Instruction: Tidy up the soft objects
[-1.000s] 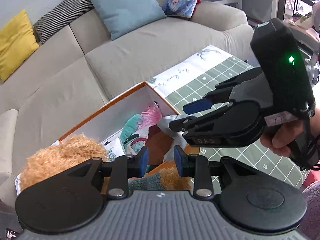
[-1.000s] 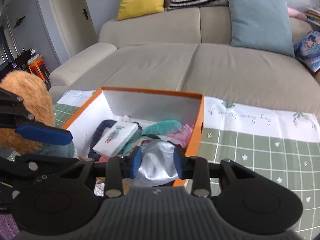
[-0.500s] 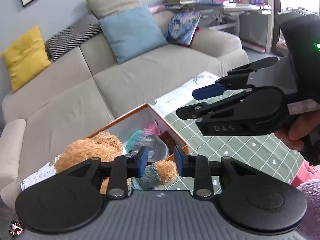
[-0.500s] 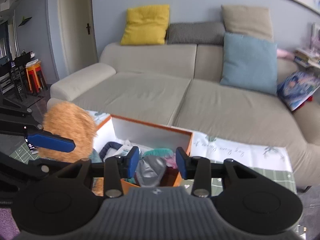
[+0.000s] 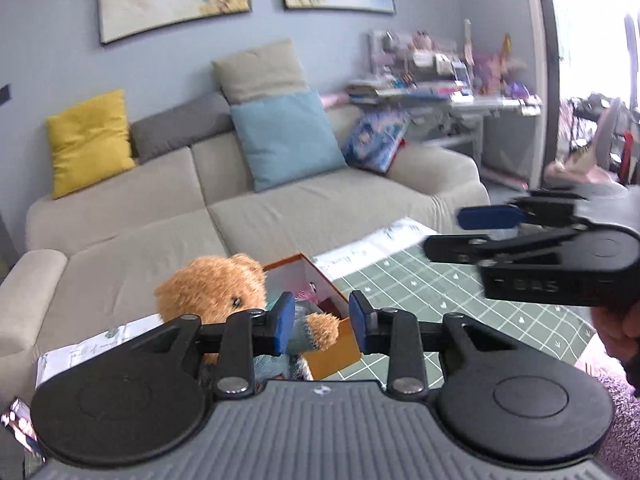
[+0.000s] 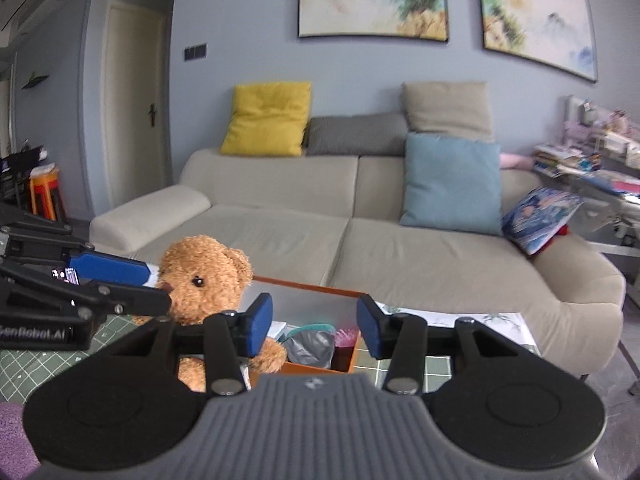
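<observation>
A brown teddy bear (image 5: 212, 284) in a blue knitted top sits upright at the near left end of an orange box (image 5: 336, 344); it also shows in the right wrist view (image 6: 204, 276). The box (image 6: 320, 366) holds a grey pouch (image 6: 310, 346) and pink and teal soft items. My left gripper (image 5: 322, 320) is open and empty, raised above and in front of the bear. My right gripper (image 6: 314, 326) is open and empty, raised in front of the box. Each gripper shows at the side of the other's view.
The box stands on a green checked tablecloth (image 5: 440, 292) on a low table. Behind it is a beige sofa (image 6: 360, 236) with yellow (image 6: 268, 118), grey and blue (image 6: 450, 184) cushions. A cluttered desk (image 5: 440, 92) stands at the right. A purple rug edge (image 6: 12, 432) is near left.
Both grippers have lifted up and back from the box and tilted toward the room. The right gripper's jaws have opened wider. The bear stays sitting at the box end.
</observation>
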